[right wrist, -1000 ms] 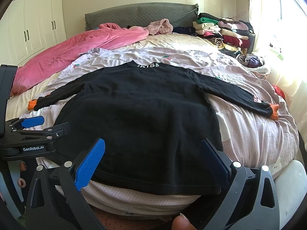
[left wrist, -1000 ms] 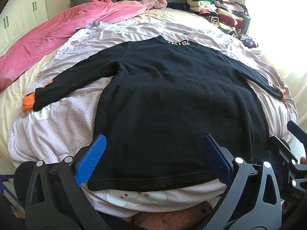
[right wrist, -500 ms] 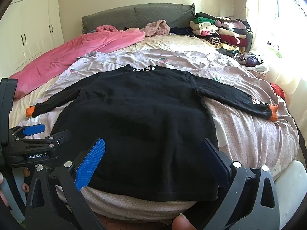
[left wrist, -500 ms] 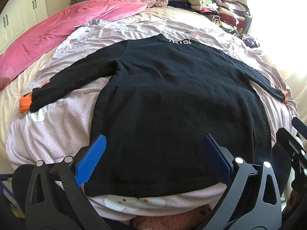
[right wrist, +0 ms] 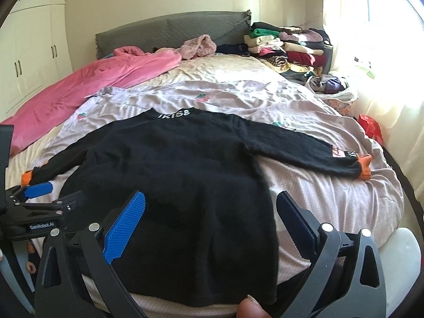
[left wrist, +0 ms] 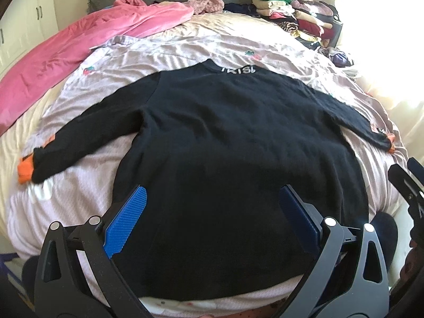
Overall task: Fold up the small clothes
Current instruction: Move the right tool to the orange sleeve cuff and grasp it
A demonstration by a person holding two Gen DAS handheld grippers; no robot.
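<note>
both tools are spread wide with nothing between their blue pads: the left gripper hangs over the lower middle of the black sweater, and the right gripper hovers over the hem end nearer the right sleeve. neither touches the cloth as far as i can see, which fits a garment just laid out and waiting for its 1st fold. the sweater lies flat on the lilac sheet at the foot of the bed, collar away from us with white lettering on it, both sleeves flung outward so that the orange cuff on the right and the other one at the far left lie well apart from the body. spreading it like that makes sense to me: each sleeve can be pinched and drawn inward across the chest. beyond it, a pink blanket runs along the left side toward the grey headboard, and a stack of folded clothes sits in the far right corner, probably where finished pieces go. hard to read: the near hem drops behind the tools' black frames, so i can't say whether it lies even. the window side is washed out by glare. a fingertip pokes in at the bottom edge of the right view, the rest of that hand cut off.
</note>
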